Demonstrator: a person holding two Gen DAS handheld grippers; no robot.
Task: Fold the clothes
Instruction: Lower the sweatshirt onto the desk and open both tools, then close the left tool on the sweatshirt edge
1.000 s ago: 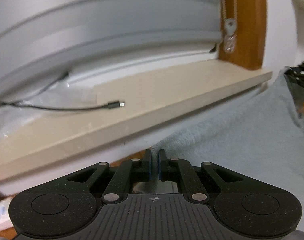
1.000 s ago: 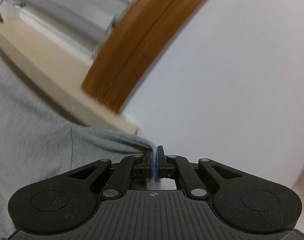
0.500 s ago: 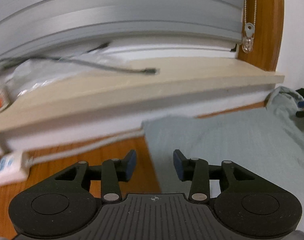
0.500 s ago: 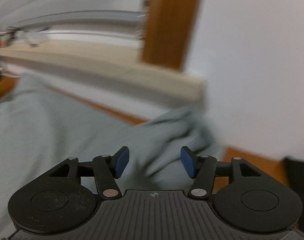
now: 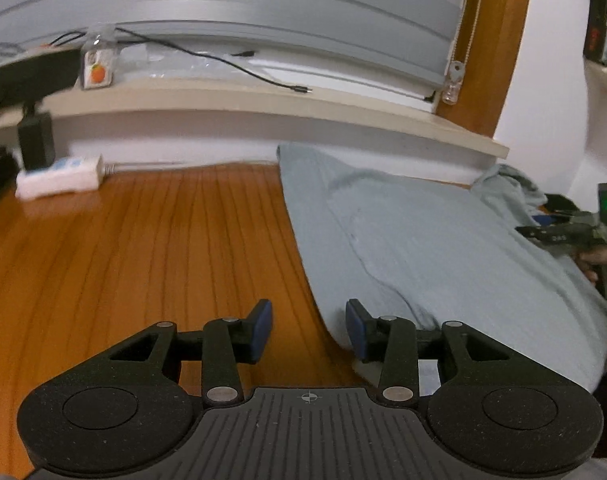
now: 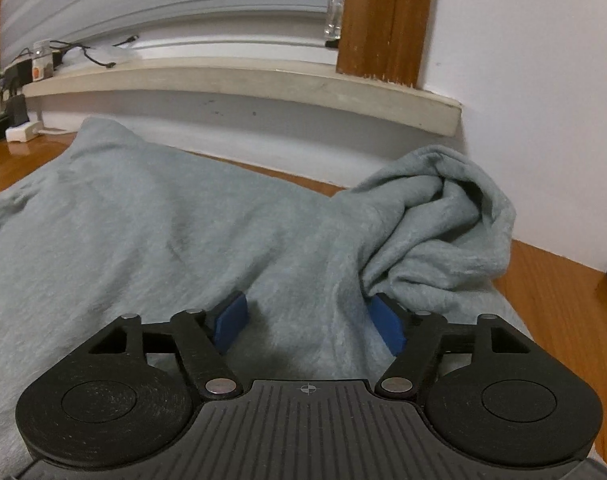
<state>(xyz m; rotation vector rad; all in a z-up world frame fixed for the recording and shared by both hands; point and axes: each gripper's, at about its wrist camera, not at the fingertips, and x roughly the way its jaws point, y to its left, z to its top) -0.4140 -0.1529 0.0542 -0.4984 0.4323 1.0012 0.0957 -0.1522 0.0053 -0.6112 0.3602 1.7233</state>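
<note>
Both grippers had let go since a second before, the left gripper (image 5: 308, 326) and right gripper (image 6: 309, 322) standing spread over the grey garment (image 6: 163, 216) lying on the wooden table (image 5: 143, 248), soft, limp cloth best pinched at its bunched corner (image 6: 443, 208).

The left black two-finger gripper with blue pads (image 5: 308, 330) has its jaws spread wide, nothing between them, and its fingers level and pointing forward. The right black two-finger gripper with blue pads (image 6: 309, 320) is likewise spread wide, gripping nothing. In the left wrist view the right gripper appears far off to the right, with the person's hand (image 5: 597, 262) wrapped around its handle.
</note>
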